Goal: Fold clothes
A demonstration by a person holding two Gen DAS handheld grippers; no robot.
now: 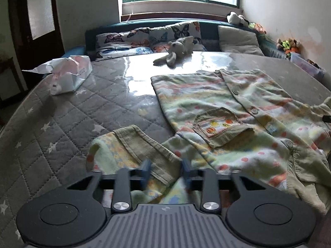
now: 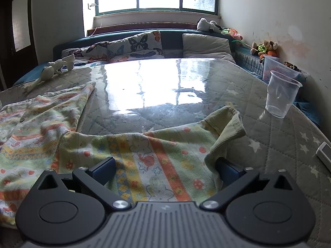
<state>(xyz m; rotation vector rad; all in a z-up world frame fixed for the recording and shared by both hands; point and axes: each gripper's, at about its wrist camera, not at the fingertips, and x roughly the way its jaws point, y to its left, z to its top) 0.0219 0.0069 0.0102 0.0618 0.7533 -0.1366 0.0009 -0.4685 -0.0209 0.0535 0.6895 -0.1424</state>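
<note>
A pale green child's shirt (image 1: 217, 107) with orange and yellow print, buttons and a chest pocket lies spread on the quilted grey mattress (image 1: 62, 124). My left gripper (image 1: 166, 170) has its blue fingers closing around the left sleeve's green cuff (image 1: 144, 146), with cloth between them. In the right wrist view the other sleeve (image 2: 157, 155) lies between the wide-open fingers of my right gripper (image 2: 165, 169), its green cuff (image 2: 229, 128) ahead to the right. The shirt's body (image 2: 41, 119) lies to the left.
A white paper bag (image 1: 68, 74) sits at the mattress's left. A grey plush toy (image 1: 178, 49) lies near the butterfly pillows (image 1: 144, 39). A clear plastic cup (image 2: 281, 95) stands at the right edge. A white device (image 2: 324, 155) lies at far right. Plush toys line the wall.
</note>
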